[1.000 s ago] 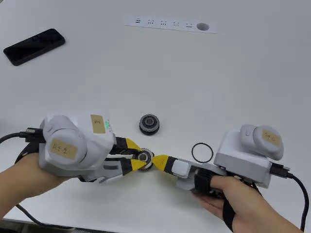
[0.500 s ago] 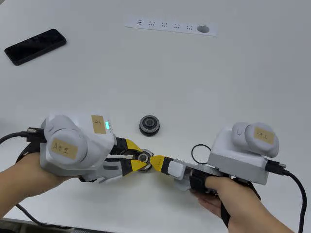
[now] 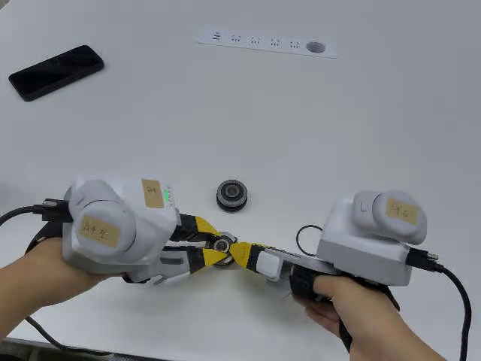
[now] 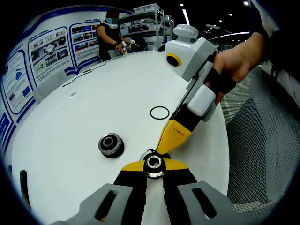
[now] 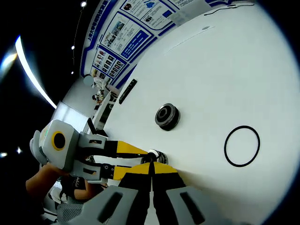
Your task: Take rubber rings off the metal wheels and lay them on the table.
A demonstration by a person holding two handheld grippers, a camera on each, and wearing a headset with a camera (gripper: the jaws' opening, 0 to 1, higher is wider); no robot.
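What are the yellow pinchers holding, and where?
The left tool grips a small metal wheel by its two sides. The right tool, shut, touches its edge; whether it grips cannot be told.

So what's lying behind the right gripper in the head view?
A black rubber ring on the table: its left arc shows; the right gripper covers the rest.
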